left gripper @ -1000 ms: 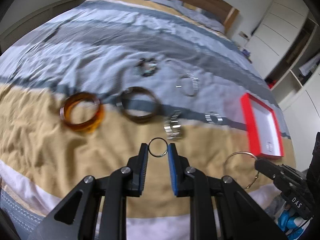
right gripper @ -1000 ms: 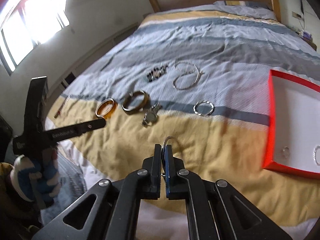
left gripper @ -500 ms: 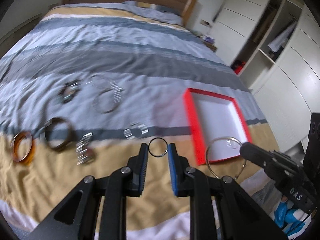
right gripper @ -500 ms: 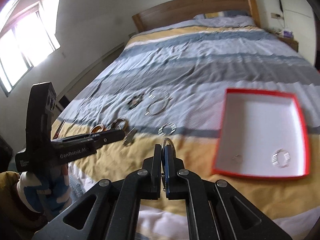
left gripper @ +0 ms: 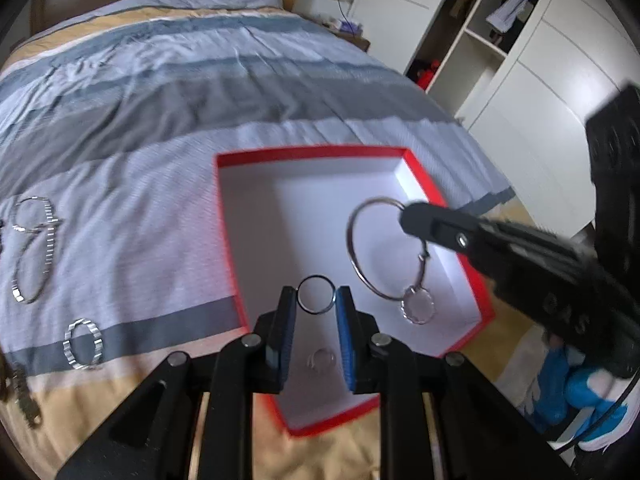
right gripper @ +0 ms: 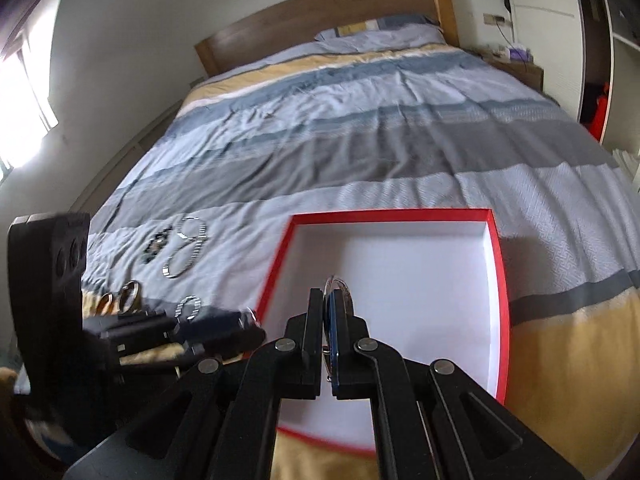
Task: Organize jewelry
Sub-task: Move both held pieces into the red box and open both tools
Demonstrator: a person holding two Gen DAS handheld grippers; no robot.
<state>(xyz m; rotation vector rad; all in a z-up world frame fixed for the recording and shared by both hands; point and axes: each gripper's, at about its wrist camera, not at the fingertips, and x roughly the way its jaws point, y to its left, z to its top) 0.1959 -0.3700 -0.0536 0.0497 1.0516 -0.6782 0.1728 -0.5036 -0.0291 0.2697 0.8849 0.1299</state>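
Note:
My left gripper (left gripper: 316, 300) is shut on a small dark ring (left gripper: 315, 299), held above the near part of the red box (left gripper: 424, 178) with a white inside. My right gripper (right gripper: 327, 312) is shut on a large thin silver hoop (left gripper: 360, 252), seen edge-on in the right wrist view (right gripper: 338, 284), and holds it over the same box (right gripper: 280, 252). A sparkly bracelet (left gripper: 417, 310) and a small ring (left gripper: 321, 361) lie in the box.
On the striped bedcover lie a silver chain bracelet (left gripper: 34, 248), a silver link ring (left gripper: 82, 344), a dark beaded piece (right gripper: 156, 246) and brown bangles (right gripper: 128, 298). A wardrobe (left gripper: 520, 60) stands to the right of the bed.
Both grippers have swung right from over the yellow bedcover to above the red box, each still holding its piece. The box now fills the middle of both views.

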